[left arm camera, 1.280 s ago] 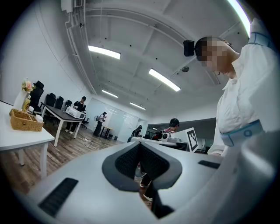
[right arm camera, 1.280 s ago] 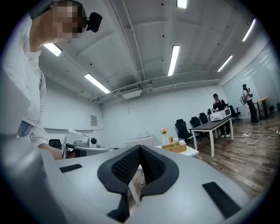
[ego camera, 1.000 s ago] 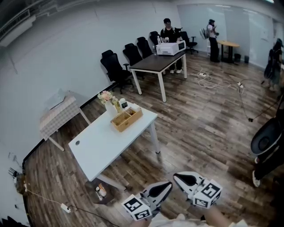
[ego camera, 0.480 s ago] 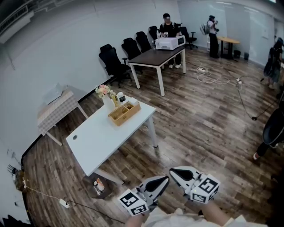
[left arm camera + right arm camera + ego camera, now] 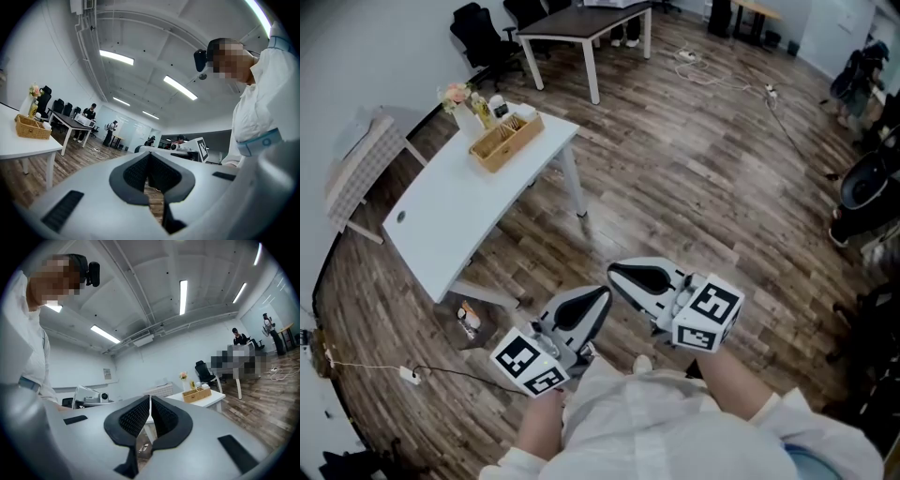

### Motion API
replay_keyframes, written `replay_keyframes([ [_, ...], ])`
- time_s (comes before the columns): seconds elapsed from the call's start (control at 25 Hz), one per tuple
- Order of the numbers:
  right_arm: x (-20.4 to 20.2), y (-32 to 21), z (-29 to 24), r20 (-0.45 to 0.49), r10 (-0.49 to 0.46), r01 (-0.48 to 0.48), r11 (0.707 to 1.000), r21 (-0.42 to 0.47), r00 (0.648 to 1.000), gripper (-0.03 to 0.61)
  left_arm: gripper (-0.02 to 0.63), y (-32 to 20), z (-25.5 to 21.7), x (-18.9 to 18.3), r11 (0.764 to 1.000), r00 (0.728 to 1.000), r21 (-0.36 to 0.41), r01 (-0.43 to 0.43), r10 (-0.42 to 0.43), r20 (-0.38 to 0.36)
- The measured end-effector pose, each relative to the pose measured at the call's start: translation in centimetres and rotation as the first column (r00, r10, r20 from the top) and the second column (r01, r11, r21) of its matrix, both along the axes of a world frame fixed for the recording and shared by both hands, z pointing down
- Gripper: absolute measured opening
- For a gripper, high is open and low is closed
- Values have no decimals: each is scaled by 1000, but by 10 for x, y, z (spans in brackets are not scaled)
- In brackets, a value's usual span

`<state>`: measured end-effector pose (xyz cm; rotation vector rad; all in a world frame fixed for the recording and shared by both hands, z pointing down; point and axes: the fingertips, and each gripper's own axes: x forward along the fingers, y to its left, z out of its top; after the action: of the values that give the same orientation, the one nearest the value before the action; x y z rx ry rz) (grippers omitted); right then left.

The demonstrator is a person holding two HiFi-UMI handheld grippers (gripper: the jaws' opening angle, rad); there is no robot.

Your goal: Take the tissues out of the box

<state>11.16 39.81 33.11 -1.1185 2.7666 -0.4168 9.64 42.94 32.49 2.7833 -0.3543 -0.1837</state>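
Both grippers are held close to my body over the wooden floor, well short of the white table (image 5: 450, 220). My left gripper (image 5: 598, 300) is shut with nothing in it, its pads meeting in the left gripper view (image 5: 148, 165). Just to its right, my right gripper (image 5: 617, 274) is also shut and empty (image 5: 150, 409). A wooden basket (image 5: 504, 141) with small items stands at the table's far end, next to a vase of flowers (image 5: 456, 95). The basket (image 5: 197, 393) also shows in the right gripper view. I cannot make out a tissue box.
A small table with a checked cloth (image 5: 354, 167) stands by the left wall. Beyond are a dark table (image 5: 581, 19) and black chairs (image 5: 476, 26). Small items (image 5: 468, 317) lie on the floor under the white table, with a cable (image 5: 412, 375) nearby. Dark equipment (image 5: 865, 187) stands at the right.
The head view has tilted down and drawn nearer: the white table now sits at the upper left and both grippers show higher in the frame. Both stay shut.
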Motion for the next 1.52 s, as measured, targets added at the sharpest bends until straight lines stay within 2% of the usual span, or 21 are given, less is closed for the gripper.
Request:
replay_keyframes([
  [0.48,-29,-59,13,-38,-30,28,998,-58,999,35,2,-59,7,-26,998,999,-43,38,-39,-33],
  [0.76,-76,-109,10,-53,-72,69,996,-61,996,35,1,-111,1,-73,996,995,-36,83,-85,-58],
  [1.24,-184,-188,2,-80,-127,125,992,-27,989,35,2,-188,-4,-177,990,988,-2,138,-138,-65],
  [1.52,-204,-219,6,-87,-123,121,992,-35,989,35,2,-220,-1,-199,989,987,-9,145,-145,-74],
])
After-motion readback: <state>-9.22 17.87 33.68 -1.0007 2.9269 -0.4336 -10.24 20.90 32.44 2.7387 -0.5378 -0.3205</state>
